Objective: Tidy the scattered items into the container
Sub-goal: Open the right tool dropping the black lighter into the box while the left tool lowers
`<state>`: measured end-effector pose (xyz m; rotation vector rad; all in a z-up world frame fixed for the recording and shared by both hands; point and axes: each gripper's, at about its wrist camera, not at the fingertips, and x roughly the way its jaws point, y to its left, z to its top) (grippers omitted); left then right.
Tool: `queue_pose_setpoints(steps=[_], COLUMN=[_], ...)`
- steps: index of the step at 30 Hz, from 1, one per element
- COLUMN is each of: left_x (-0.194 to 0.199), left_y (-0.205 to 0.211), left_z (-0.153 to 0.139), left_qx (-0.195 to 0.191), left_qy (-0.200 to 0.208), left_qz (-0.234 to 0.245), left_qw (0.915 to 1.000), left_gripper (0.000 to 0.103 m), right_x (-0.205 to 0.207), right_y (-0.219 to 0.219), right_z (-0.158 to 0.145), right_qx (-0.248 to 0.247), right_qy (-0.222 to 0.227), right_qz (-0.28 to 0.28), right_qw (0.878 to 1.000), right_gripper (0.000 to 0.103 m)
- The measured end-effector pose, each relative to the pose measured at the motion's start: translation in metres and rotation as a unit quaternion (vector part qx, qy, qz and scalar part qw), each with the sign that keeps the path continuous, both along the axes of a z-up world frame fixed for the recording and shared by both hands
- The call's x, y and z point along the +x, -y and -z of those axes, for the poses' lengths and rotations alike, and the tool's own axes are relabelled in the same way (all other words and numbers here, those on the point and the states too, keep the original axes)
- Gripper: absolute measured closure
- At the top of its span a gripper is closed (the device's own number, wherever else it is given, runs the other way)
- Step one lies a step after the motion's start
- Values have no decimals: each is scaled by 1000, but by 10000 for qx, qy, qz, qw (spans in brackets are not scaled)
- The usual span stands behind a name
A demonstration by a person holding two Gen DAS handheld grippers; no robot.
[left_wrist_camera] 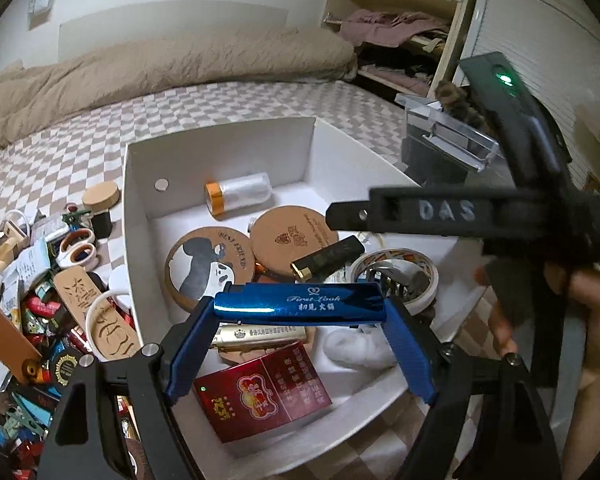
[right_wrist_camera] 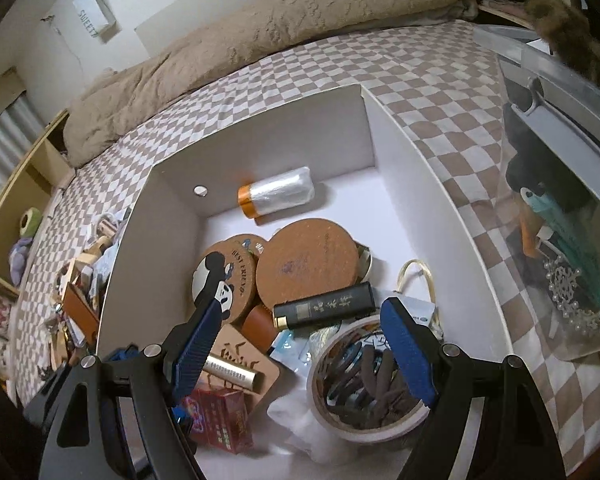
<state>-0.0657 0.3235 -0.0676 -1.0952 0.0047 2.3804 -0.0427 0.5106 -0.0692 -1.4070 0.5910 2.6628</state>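
The left claw (left_wrist_camera: 300,344) grips a shiny blue lighter (left_wrist_camera: 300,305) crosswise between its two blue pads, at the lower centre of the left wrist view, above the open white box (left_wrist_camera: 220,160).

At the far left of that view, a pile of scattered items (left_wrist_camera: 40,320) lies on the checked bed (left_wrist_camera: 100,120) just beside the box: scissors (left_wrist_camera: 78,252), a round wooden lid (left_wrist_camera: 100,196), wooden tags and small packets. Inside the box, from left to right, lie a clear bottle with an orange cap (left_wrist_camera: 238,192), two round cork coasters (left_wrist_camera: 252,252), a red carton (left_wrist_camera: 264,392) at the bottom edge, a black lighter (left_wrist_camera: 326,258) and a roll of tape (left_wrist_camera: 396,276). At the right edge, a hand (left_wrist_camera: 580,320) holds the other tool.

In the right wrist view, the right claw (right_wrist_camera: 300,356) hangs open and empty at the lower centre over the same box (right_wrist_camera: 260,148), its pads apart, with the tape roll (right_wrist_camera: 364,380) below its right pad.
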Motion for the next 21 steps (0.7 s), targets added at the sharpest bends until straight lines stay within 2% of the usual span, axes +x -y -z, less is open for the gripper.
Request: queue_pose_setpoints(steps=[8, 15, 21], left_x=[-16, -15, -15], left_y=[-6, -19, -26], left_z=[6, 10, 13], left_qx=[-105, -518, -682], left_qy=[467, 468, 489], left_qz=[-15, 45, 70], left_qw=[9989, 9975, 9964], left_gripper=[20, 20, 20], right_x=[0, 4, 8], right_y=[6, 0, -7], right_z=[2, -2, -4], right_qx=[154, 86, 29], right_qy=[30, -38, -67], right_qz=[-181, -113, -44], right_qw=[9997, 9999, 10000], right_gripper=[21, 21, 21])
